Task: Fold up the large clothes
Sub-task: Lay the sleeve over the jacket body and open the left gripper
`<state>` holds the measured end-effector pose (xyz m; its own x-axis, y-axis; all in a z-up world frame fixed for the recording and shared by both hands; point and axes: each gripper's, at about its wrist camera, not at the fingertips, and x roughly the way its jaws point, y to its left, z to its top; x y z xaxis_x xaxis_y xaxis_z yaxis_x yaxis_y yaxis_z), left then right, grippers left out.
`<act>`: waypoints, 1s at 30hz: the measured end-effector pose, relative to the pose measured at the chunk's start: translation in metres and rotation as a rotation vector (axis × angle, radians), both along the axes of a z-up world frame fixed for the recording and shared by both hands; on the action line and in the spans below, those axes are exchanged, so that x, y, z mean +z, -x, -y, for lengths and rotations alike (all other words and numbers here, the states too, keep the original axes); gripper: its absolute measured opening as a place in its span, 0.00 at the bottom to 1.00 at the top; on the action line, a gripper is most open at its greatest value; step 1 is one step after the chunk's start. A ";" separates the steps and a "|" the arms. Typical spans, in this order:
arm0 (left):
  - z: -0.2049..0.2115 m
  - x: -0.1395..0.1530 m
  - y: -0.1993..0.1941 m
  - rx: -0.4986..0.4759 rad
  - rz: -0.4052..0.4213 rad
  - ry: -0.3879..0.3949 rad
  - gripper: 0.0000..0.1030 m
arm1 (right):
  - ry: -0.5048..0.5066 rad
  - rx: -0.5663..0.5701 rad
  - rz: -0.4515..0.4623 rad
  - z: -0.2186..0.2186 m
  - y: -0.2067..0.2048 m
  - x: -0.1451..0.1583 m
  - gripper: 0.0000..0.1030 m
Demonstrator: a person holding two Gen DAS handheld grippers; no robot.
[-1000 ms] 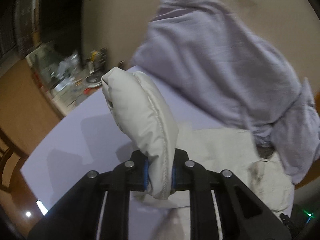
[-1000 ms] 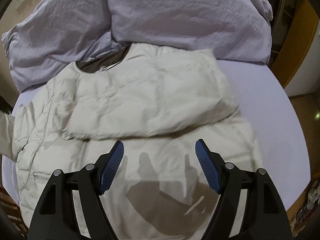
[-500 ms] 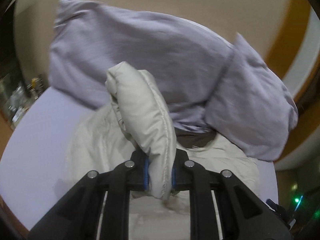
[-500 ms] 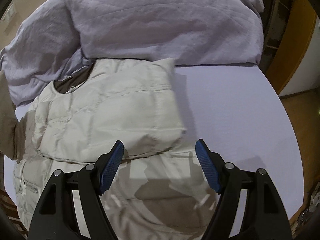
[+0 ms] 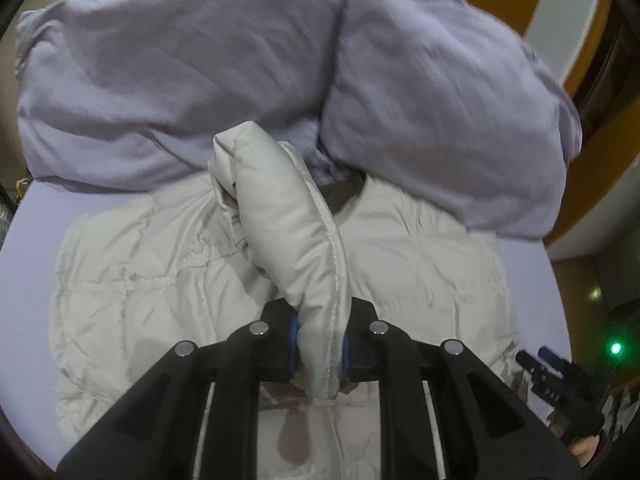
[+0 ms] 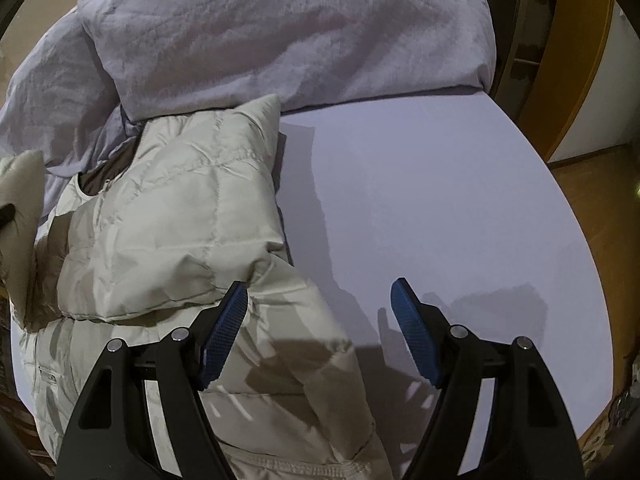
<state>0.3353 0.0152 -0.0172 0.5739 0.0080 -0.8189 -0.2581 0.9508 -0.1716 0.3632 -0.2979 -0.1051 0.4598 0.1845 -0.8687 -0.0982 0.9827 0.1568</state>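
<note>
A cream quilted puffer jacket (image 5: 152, 272) lies spread on a lavender bed sheet (image 6: 420, 208). My left gripper (image 5: 320, 344) is shut on the jacket's padded sleeve (image 5: 288, 232), which arches up over the jacket's body, near its brown-lined collar (image 5: 340, 196). In the right wrist view the jacket (image 6: 172, 232) lies at the left with its other sleeve folded across the chest. My right gripper (image 6: 320, 332) is open above the jacket's right edge and the bare sheet, with nothing between its fingers. The lifted sleeve (image 6: 20, 200) shows at the far left edge there.
A crumpled lavender duvet (image 5: 240, 64) is heaped along the far side of the bed, touching the jacket's collar; in the right wrist view the duvet (image 6: 280, 28) fills the top. Wooden floor (image 6: 600, 208) lies beyond the bed's right edge. The right gripper's body (image 5: 560, 384) shows at lower right.
My left gripper has carried the sleeve rightwards from beside the bare sheet to above the jacket's chest. The right gripper has shifted right, from over the jacket towards its edge and the sheet.
</note>
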 end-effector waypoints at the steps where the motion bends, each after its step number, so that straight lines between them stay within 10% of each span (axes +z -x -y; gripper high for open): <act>1: 0.005 -0.006 -0.001 -0.013 -0.018 -0.004 0.17 | 0.001 -0.001 -0.003 0.001 0.000 -0.001 0.73; 11: 0.014 -0.009 0.000 -0.054 -0.029 -0.050 0.51 | -0.003 -0.026 -0.012 0.018 -0.005 -0.007 0.73; 30: 0.022 -0.096 -0.029 0.013 -0.178 -0.101 0.45 | 0.002 -0.007 -0.041 0.048 0.004 -0.018 0.73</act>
